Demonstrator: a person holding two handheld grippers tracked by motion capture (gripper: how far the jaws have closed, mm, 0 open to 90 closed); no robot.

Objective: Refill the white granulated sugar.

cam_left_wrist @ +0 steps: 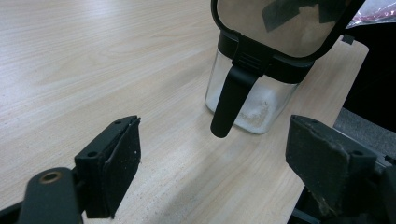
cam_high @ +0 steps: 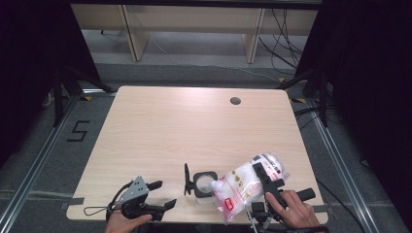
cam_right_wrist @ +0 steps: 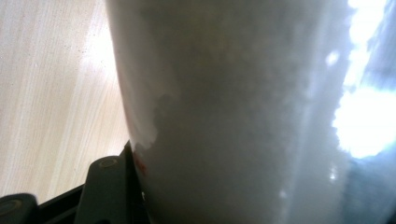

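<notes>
A clear square jar [cam_high: 204,183] with a black rim stands near the table's front edge. Its hinged lid [cam_high: 186,179] is swung open to the left. In the left gripper view the jar [cam_left_wrist: 252,105] holds a little white powder, with the lid [cam_left_wrist: 280,23] raised above it. My left gripper [cam_high: 165,194] lies open left of the jar, its jaws [cam_left_wrist: 212,123] spread wide and nothing between them. My right gripper [cam_high: 261,170] is shut on a clear bag of white powder [cam_high: 238,187] with a red label, tilted with its lower end at the jar's mouth. The bag [cam_right_wrist: 243,112] looms close in the right gripper view.
The wooden table [cam_high: 194,126] has a round cable hole [cam_high: 235,101] at the back right. The front edge runs just under both hands. Dark floor with a "5" mark [cam_high: 77,131] lies to the left, wooden furniture legs and cables behind.
</notes>
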